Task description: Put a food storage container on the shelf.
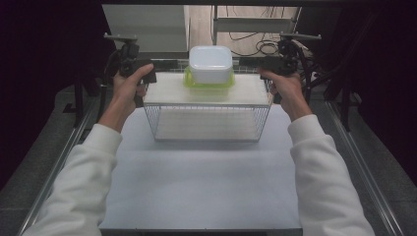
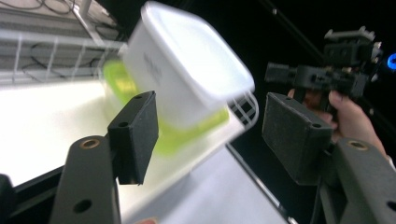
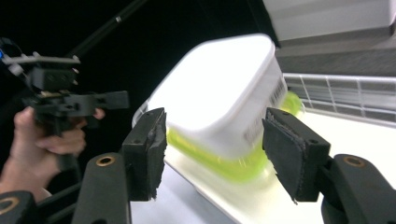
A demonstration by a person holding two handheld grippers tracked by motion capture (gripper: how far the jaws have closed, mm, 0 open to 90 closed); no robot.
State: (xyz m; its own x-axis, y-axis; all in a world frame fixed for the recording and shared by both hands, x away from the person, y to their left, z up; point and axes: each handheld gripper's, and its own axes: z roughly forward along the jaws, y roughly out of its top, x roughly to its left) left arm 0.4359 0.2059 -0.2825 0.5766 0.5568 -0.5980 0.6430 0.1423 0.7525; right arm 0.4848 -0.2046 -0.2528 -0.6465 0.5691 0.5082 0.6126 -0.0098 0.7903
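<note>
A white plastic container stands upside down on its lime-green lid, on the white top of a wire rack at the far middle of the table. My left gripper is held at the rack's left end and my right gripper at its right end, both apart from the container. In the left gripper view the jaws stand open with the container beyond them. The right gripper view has its jaws open too, the container farther off between them. No pad touches it.
The rack's wire-mesh front stands on a white tabletop. Metal rails run along both table sides. Cables and a grey panel lie behind the rack. Each gripper view catches the other hand's gripper against darkness.
</note>
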